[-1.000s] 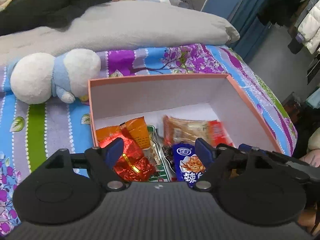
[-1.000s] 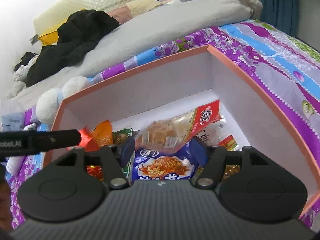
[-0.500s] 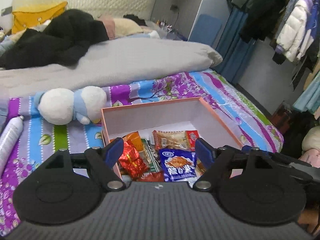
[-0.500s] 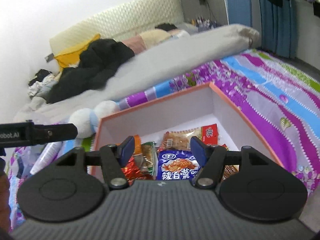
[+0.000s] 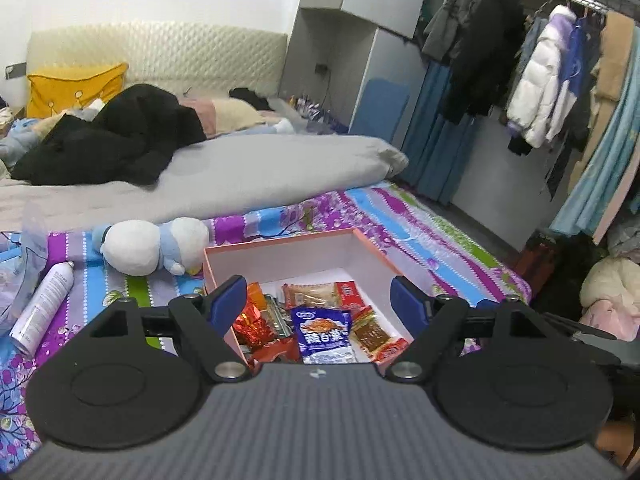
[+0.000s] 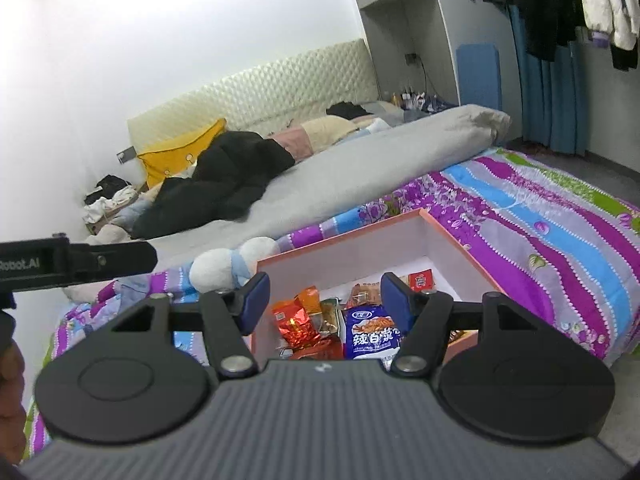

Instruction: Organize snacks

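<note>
A pink-rimmed white box (image 5: 280, 254) (image 6: 344, 248) lies on the flowered bedspread with several snack packets inside: a blue packet (image 5: 326, 334) (image 6: 372, 336), a red foil one (image 5: 252, 326) (image 6: 298, 326), an orange one (image 6: 310, 296) and clear packets with red ends (image 5: 320, 292). My left gripper (image 5: 318, 300) hangs well above and short of the box, jaws wide apart and empty. In the right wrist view my right gripper (image 6: 324, 300) is likewise raised above the box, open, nothing between its blue pads. The left tool's black body (image 6: 76, 262) shows at that view's left edge.
A white and blue plush toy (image 5: 148, 246) (image 6: 236, 266) lies left of the box, a white spray can (image 5: 42, 308) further left. A grey duvet (image 5: 240, 176), black coat (image 5: 116, 136) and yellow pillow (image 5: 74, 86) fill the bed's far side. Hanging clothes (image 5: 540, 80) stand right.
Both grippers have pulled up and back from the box, so it looks smaller and more of the room shows. The snacks stay in the box; neither gripper took anything.
</note>
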{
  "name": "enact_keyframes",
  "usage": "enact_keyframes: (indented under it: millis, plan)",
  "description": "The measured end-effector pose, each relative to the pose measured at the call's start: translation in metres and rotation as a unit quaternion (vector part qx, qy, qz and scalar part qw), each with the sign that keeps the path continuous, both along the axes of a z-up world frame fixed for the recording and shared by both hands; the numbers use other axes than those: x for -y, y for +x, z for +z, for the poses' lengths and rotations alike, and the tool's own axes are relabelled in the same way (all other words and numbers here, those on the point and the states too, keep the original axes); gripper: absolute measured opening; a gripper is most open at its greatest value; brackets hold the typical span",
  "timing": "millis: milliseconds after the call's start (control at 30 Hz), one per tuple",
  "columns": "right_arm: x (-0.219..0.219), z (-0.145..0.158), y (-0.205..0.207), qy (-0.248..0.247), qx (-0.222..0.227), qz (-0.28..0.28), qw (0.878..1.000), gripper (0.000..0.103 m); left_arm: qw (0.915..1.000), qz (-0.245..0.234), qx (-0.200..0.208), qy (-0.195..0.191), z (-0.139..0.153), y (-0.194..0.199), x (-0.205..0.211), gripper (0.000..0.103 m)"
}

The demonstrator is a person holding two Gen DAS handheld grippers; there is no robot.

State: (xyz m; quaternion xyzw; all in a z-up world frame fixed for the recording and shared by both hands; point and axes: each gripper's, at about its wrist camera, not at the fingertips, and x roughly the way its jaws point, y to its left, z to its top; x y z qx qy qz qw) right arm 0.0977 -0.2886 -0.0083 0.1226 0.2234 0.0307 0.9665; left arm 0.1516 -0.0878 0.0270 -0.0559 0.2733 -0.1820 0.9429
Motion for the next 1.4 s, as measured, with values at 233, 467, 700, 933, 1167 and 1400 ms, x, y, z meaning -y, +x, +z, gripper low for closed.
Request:
enact_keyframes:
  millis: [233, 467, 700, 933, 1167, 1400]
  plan:
    - [-0.001, 0.009, -0.037, -0.016, 0.01, -0.005, 1.0, 0.065, 0.9999, 0.01, 0.0, 0.005, 0.006, -0.053, -0.009, 0.094]
    - [-0.009, 0.012, -0.075, -0.055, 0.015, -0.017, 0.998, 0.092, 0.9996, 0.02, 0.003, 0.021, 0.008, -0.091, -0.02, 0.103]
    - [-0.01, 0.009, -0.095, -0.037, 0.019, -0.005, 0.999, 0.103, 0.9988, 0.025, 0.005, 0.041, 0.008, -0.116, -0.019, 0.103]
    - [-0.007, 0.004, -0.098, -0.022, 0.01, -0.006, 1.0, 0.103, 0.9985, 0.036, -0.008, 0.04, 0.005, -0.12, -0.018, 0.103]
    - [-0.008, 0.0, -0.1, -0.018, 0.006, -0.003, 1.0, 0.103, 0.9983, 0.037, -0.01, 0.045, 0.004, -0.119, -0.016, 0.103]
    - [-0.007, 0.0, -0.098, -0.017, 0.005, -0.004, 1.0, 0.103, 0.9984, 0.036, -0.007, 0.043, 0.004, -0.119, -0.015, 0.103]
